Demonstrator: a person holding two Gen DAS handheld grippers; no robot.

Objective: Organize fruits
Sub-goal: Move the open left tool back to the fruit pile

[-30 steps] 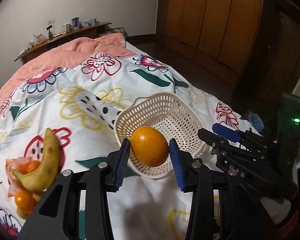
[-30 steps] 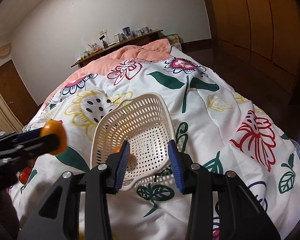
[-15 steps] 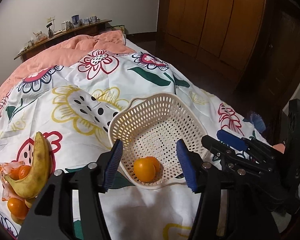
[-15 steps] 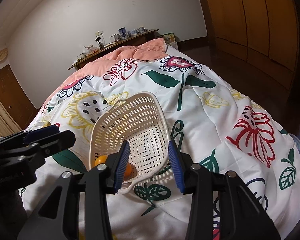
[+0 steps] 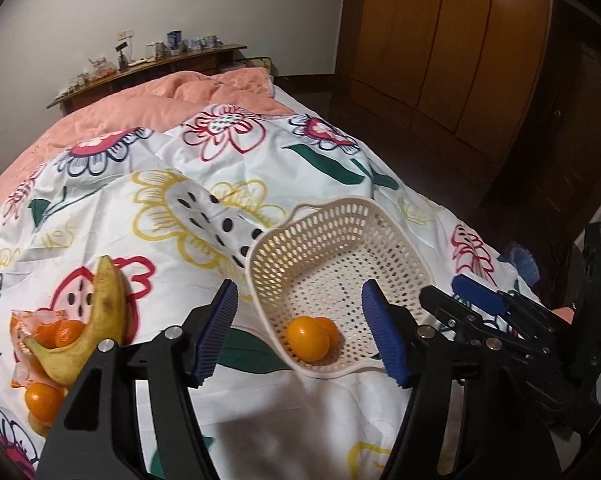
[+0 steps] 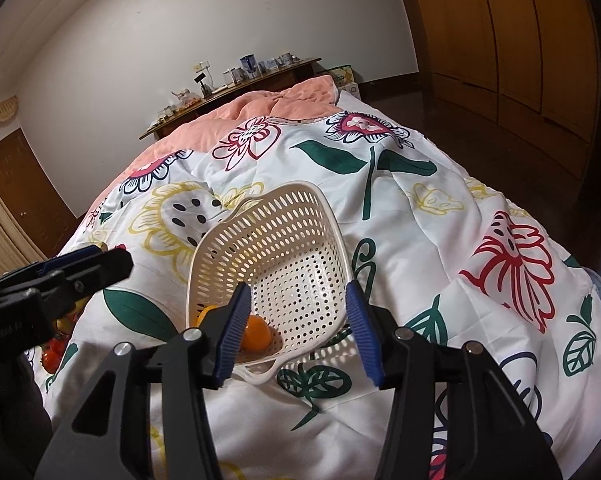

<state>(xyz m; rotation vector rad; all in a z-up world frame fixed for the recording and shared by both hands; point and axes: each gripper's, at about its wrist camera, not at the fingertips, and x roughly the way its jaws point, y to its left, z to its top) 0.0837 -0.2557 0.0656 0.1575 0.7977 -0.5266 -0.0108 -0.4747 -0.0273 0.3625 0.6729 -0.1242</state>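
Orange fruit (image 5: 307,337) lies in the near corner of the white basket (image 5: 396,240) on the flowered quilt (image 5: 180,168), a second one half hidden behind it. Left gripper (image 5: 300,340) has just been opening; its jaws stand apart and empty. Right gripper (image 6: 296,332), also just widening, straddles the basket's near rim without pinching it. Banana (image 5: 96,328) covers part of a bag of oranges (image 5: 56,332) at the left edge.
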